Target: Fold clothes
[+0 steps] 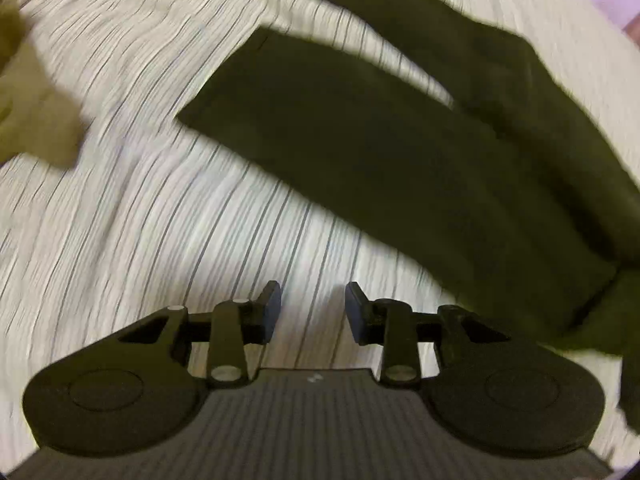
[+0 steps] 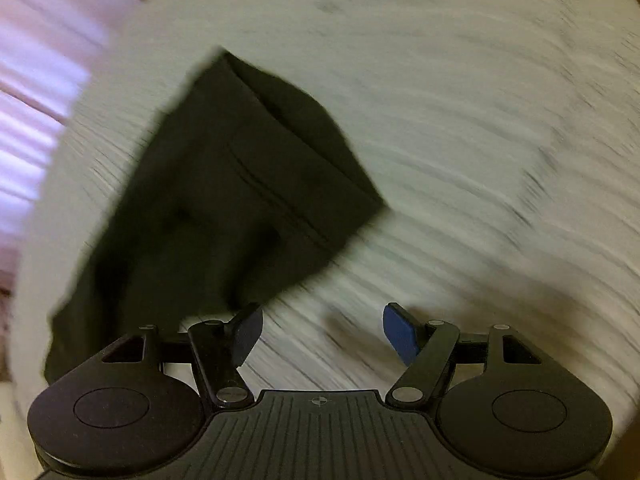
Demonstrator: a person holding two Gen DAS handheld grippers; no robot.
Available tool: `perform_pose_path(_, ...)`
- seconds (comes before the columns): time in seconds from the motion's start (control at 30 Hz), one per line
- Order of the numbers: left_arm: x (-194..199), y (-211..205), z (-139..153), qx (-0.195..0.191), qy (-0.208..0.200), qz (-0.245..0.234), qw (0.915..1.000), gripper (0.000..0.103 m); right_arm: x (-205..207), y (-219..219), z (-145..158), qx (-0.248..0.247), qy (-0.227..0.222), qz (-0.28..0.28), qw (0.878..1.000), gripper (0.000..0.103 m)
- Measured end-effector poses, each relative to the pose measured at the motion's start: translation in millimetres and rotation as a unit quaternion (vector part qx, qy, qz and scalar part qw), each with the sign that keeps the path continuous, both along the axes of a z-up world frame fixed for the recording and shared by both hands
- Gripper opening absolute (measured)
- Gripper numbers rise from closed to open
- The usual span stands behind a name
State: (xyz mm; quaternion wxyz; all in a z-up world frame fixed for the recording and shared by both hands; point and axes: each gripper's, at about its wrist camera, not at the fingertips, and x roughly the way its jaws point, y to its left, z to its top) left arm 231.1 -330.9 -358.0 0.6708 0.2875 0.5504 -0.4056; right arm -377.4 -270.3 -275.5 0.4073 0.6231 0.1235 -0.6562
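We take the dark trousers (image 1: 400,152) as our landmark: they lie spread on the striped sheet (image 1: 140,240), both legs stretched out with a sliver of sheet showing between them. Our left gripper (image 1: 313,312) hangs above bare sheet just beside the nearer leg, its jaws partly apart with nothing between the pads. Our right gripper (image 2: 322,332) hangs near the other end of the same trousers (image 2: 224,200), where a seam and what may be a pocket edge show; its jaws stand wide, and only sheet (image 2: 460,160) lies between them, though its left finger (image 2: 246,332) sits just beside the cloth's edge. Neither gripper holds anything, so the garment rests freely. We judge that we stand at opposite ends of the trousers so that each hand can pinch an edge and carry one half over the other. Both views are smeared, so fine detail of the cloth is hard to read. Farther from the trousers, beyond the left gripper, an olive garment (image 1: 32,120) lies crumpled, presumably awaiting its turn.
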Motion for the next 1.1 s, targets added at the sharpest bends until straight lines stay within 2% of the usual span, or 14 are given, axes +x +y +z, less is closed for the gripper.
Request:
perform_pose_path(0.1,-18,19,10,0.019,-0.019,-0.034,0.9991,0.031,20,4,8,0.023,0.019,0.058,0.998,0.071)
perform_pose_path(0.2,-42,25,28,0.028,-0.053,-0.080,0.9950,0.032,51,6,22,0.023,0.051,0.113,0.992,0.071)
perform_pose_path(0.3,-58,32,53,0.016,-0.078,-0.111,0.9906,0.032,73,4,34,0.010,0.069,0.153,0.986,0.071)
perform_pose_path(0.47,-72,49,97,-0.015,-0.092,-0.129,0.9873,0.033,103,16,65,-0.017,0.097,0.201,0.975,0.071)
perform_pose_path(0.57,-80,62,120,-0.032,-0.104,-0.133,0.9852,0.033,110,31,80,-0.033,0.102,0.211,0.972,0.071)
perform_pose_path(0.77,-89,87,142,-0.049,-0.111,-0.140,0.9827,0.033,113,53,101,-0.045,0.103,0.210,0.971,0.071)
perform_pose_path(1.1,-103,116,161,-0.061,-0.103,-0.156,0.9806,0.033,104,90,125,-0.050,0.108,0.193,0.974,0.071)
